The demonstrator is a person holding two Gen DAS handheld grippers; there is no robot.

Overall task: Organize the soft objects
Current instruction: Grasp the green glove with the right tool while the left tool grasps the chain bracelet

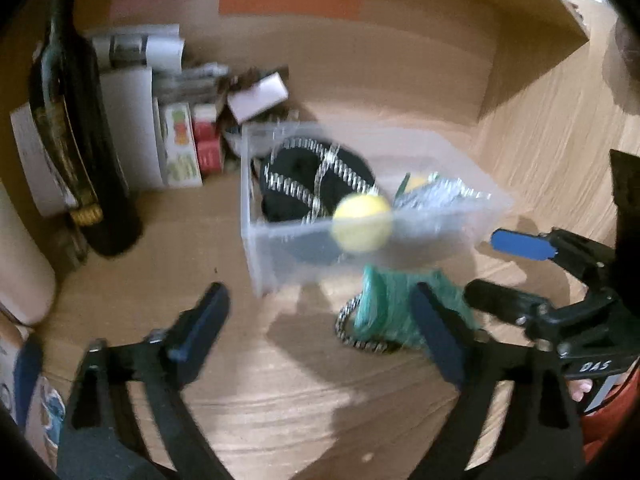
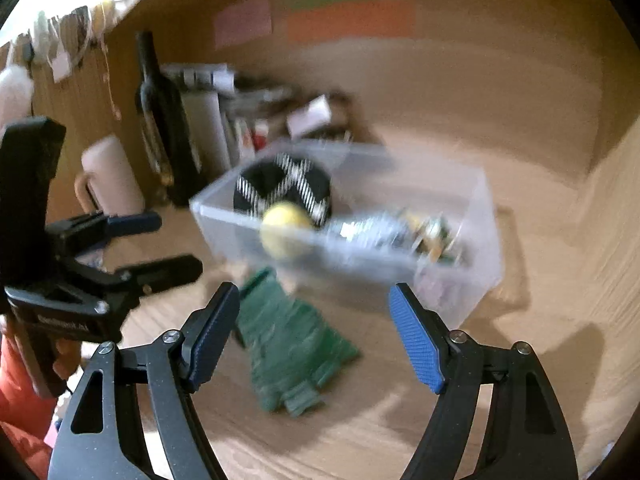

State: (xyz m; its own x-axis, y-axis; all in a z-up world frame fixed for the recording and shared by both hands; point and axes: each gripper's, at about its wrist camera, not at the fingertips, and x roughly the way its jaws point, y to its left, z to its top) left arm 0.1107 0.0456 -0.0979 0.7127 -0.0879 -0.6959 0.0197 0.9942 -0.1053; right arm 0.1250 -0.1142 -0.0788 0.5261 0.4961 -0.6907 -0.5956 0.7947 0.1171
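On the left a dark bottle (image 1: 80, 152) stands clear of the work. The left claw (image 1: 320, 320) hovers wide and empty over the wooden surface (image 1: 280, 400). Ahead, the clear bin (image 1: 280, 256) holds a black striped cloth (image 1: 312, 184); a blurred yellow ball (image 1: 362, 222) appears at its front wall. The green cloth (image 2: 288, 340) lies outside, just before the bin. The right claw (image 2: 314, 330), wide and empty, faces it: likely the next pickup, needing descent and closing.

Yellow ball (image 1: 362, 223) motion-blurred against clear bin (image 1: 460, 148); silvery contents (image 2: 376, 230) smeared, unidentifiable; green cloth (image 2: 288, 340) blurred.
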